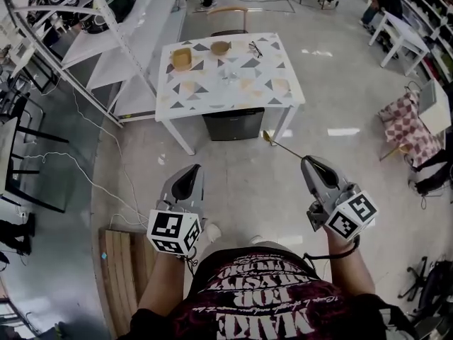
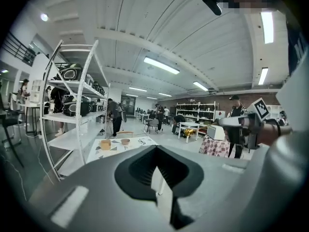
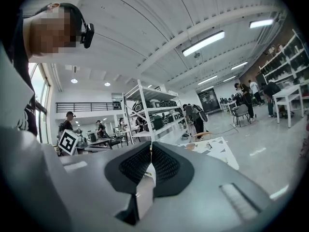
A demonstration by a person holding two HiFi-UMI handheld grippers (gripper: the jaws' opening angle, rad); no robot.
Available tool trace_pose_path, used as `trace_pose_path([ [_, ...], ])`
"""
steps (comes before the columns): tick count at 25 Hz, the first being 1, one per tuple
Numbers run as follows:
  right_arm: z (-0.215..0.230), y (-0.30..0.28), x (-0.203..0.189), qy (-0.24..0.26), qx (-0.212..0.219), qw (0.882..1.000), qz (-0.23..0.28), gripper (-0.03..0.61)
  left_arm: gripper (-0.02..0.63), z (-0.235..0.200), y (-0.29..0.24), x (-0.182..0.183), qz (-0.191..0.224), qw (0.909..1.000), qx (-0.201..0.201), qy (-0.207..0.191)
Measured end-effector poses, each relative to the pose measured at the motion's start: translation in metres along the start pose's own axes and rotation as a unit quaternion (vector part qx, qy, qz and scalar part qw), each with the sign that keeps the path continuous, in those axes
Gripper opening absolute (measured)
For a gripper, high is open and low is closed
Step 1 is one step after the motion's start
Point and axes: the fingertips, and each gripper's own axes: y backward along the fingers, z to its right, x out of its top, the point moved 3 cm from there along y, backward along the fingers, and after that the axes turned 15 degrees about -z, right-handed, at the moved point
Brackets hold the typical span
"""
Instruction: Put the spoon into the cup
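Observation:
A gold spoon point(image 1: 274, 141) sticks out forward from my right gripper point(image 1: 306, 160), which is shut on its handle. Its bowl point(image 2: 188, 131) points toward the table. In the right gripper view only the handle's thin edge point(image 3: 150, 152) shows between the closed jaws of the right gripper point(image 3: 150, 149). A tan cup point(image 1: 182, 57) stands at the far left of the patterned table point(image 1: 283, 91), well ahead of both grippers. My left gripper point(image 1: 191, 170) is held low over the floor, shut and empty, and in its own view the left gripper point(image 2: 157, 150) shows jaws closed on nothing.
A wooden bowl point(image 1: 220, 47), a pair of glasses point(image 1: 255, 48) and a clear glass point(image 1: 230, 74) also sit on the table. A dark box point(image 1: 233, 125) stands under it. White shelving point(image 1: 106, 48) runs along the left. A checkered-cloth stand point(image 1: 405, 127) is at the right.

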Motion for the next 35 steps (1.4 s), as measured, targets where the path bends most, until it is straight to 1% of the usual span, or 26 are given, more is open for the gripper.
trace_pose_path([
  [3,0.002,0.007,-0.002,0.001,0.005,1.0,0.003,0.035,0.0,0.008,0.003,-0.008,-0.004,1.0,0.005,0.002],
  [7,-0.011,0.011,-0.007,-0.005,0.001,1.0,0.005,0.035,0.0,0.005,0.016,-0.011,-0.003,1.0,0.004,-0.003],
  [13,-0.053,-0.006,-0.009,-0.007,-0.003,1.0,0.015,0.035,0.0,-0.021,0.038,-0.015,-0.003,0.9996,-0.007,-0.026],
  [20,-0.09,-0.031,-0.016,-0.012,-0.018,1.0,0.01,0.035,0.0,-0.06,0.063,-0.041,-0.009,0.9996,-0.015,-0.023],
  [24,-0.108,-0.034,-0.017,-0.006,-0.026,1.0,0.011,0.035,0.0,-0.078,0.076,-0.047,0.002,0.9995,-0.007,-0.031],
  [29,-0.115,-0.037,-0.013,-0.007,-0.034,0.999,0.017,0.035,0.0,-0.088,0.084,-0.054,0.004,0.9996,-0.008,-0.027],
  [32,-0.111,-0.041,-0.008,-0.007,-0.038,0.999,0.022,0.035,0.0,-0.094,0.085,-0.051,0.011,0.9994,-0.006,-0.031],
  [35,-0.106,-0.05,-0.005,-0.007,-0.038,0.999,0.024,0.035,0.0,-0.103,0.085,-0.047,0.017,0.9996,-0.002,-0.021],
])
